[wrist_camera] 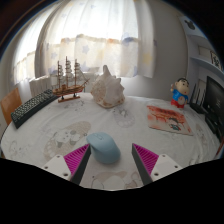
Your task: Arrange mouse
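On the far left edge of the pale, patterned desk [60,135] lies a flat black keyboard [32,107], angled. Beside it stands a wooden model sailing ship [69,80], then a large spiky whitish conch shell [107,90] toward the back. At the near edge sits the smooth, rounded light-blue computer mouse [103,149], its long axis running away from the gripper [111,160], between the open magenta-padded fingers [76,158] with gaps either side. Rightward lie an orange booklet [169,119] and a small blue-and-red cartoon figurine [180,94].

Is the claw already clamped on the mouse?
No, the mouse rests on the table between the open claw fingers, with gaps either side.
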A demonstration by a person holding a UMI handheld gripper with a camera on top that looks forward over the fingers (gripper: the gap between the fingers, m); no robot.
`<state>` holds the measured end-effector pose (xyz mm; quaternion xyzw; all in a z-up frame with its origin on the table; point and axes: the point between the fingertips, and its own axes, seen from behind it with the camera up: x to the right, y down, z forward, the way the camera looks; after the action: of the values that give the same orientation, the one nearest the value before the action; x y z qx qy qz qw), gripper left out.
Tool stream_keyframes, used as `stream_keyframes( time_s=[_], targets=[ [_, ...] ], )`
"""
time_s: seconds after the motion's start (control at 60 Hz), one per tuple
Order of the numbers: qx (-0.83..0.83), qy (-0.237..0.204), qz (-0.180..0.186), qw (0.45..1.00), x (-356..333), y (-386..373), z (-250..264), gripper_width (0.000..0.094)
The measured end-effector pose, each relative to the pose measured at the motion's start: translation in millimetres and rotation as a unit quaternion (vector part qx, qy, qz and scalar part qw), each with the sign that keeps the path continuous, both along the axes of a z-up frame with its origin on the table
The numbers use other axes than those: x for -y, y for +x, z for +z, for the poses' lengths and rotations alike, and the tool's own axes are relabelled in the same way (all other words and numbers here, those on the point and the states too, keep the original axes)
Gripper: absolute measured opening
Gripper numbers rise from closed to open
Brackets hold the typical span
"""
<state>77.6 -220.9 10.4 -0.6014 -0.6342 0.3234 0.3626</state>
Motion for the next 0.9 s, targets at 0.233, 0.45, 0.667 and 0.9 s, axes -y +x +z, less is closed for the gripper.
stream_keyframes(
  time_s=[0.233,0.45,0.667,0.9],
  targets=[
    [0.022,-0.008,-0.006,1.0,-10.0,-43.4,-13.8,0.0852],
    [0.042,-0.037,-0.003,0.998,-4.0,-53.7,-21.0,0.0509],
    [0.035,-0.043,0.016,0.998,-10.2,-64.1,21.1,0.0405],
    [-0.046,-0.039,-0.013,0.998,-129.6,-120.6,139.1,0.0396]
  ],
)
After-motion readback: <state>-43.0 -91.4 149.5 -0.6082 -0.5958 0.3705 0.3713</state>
